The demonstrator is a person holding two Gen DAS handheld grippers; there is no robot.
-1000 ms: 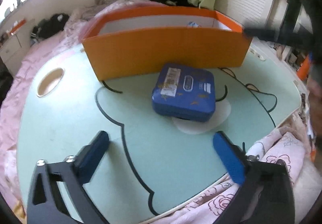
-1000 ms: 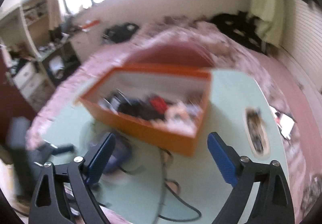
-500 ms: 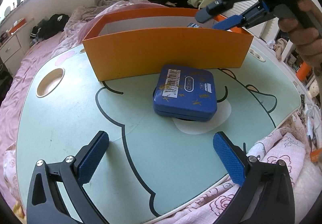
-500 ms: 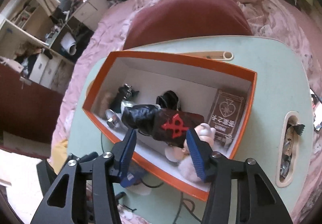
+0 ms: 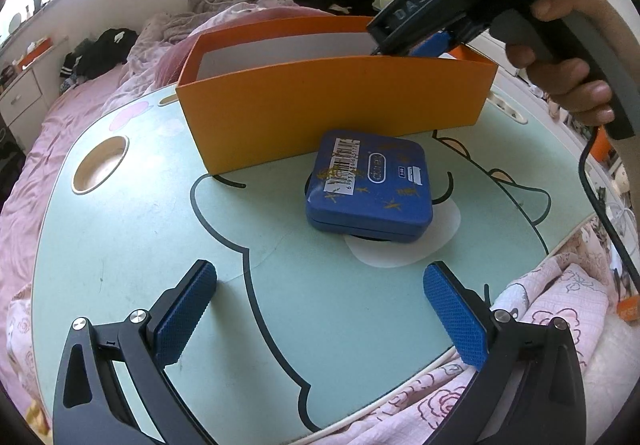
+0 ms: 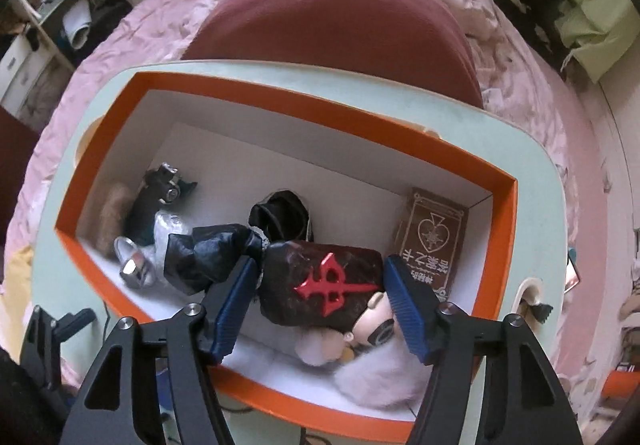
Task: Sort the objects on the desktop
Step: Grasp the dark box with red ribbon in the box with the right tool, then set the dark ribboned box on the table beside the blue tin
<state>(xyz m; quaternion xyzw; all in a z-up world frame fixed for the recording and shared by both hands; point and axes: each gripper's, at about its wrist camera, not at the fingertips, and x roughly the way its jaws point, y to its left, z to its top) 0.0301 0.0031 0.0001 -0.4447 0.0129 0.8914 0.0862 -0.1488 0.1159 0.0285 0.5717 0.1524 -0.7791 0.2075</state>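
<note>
Left wrist view. The left gripper (image 5: 320, 309) hovers low over the mint-green table (image 5: 120, 245), its blue pads spread wide with nothing between them. Just beyond the pads a blue tin (image 5: 370, 185) lies flat on the table, barcode label upward, partly covering a white oval printed on the surface. The orange box (image 5: 332, 101) stands directly behind the tin, very close to it; whether they touch cannot be told. A round cup recess (image 5: 100, 164) is sunk into the table to the left of the box. The right gripper (image 5: 430, 43), held in the right hand (image 5: 560, 57), reaches down over the box's right end.

Right wrist view. The right gripper (image 6: 318, 301) is inside the orange box (image 6: 506, 245), its fingers closed against both sides of a doll (image 6: 320, 289) in a dark cloak bearing a red emblem. The doll's pale head and white hair lie toward the near wall of the box. In the box, right of the doll, lies a brown card pack (image 6: 434, 237); behind it a black pouch (image 6: 282, 217); to its left a dark metal-capped object (image 6: 158, 193) and a silver clip (image 6: 134, 265). A dark red cushion (image 6: 332, 29) sits beyond the table's far edge.
</note>
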